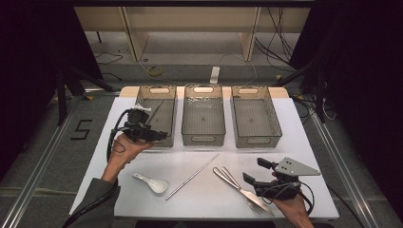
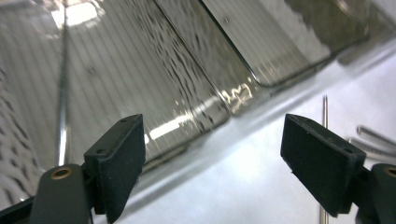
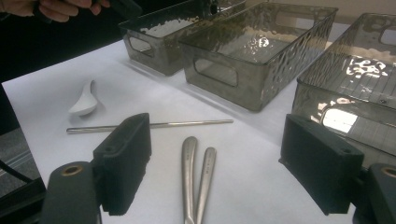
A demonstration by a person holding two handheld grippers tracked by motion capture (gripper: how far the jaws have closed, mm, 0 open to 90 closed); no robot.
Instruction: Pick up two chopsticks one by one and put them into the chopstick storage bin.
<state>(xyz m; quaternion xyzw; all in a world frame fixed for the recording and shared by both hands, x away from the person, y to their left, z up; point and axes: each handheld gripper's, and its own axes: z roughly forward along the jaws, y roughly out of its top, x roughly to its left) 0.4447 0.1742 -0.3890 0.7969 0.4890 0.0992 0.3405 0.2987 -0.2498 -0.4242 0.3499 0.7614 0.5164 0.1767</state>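
Observation:
Three clear grey bins stand side by side at the back of the white table: left bin, middle bin, right bin. A thin metal chopstick lies slanted inside the left bin. My left gripper hovers at that bin's front wall, open, with nothing between its pads. A second chopstick, a white spoon and a fork with another metal utensil lie on the table. My right gripper rests low at the front right, open and empty, over the two metal handles.
The white table top ends close behind the bins; beyond it are floor cables and a shelf frame. In the right gripper view the spoon and chopstick lie ahead, with the other hand at the top left.

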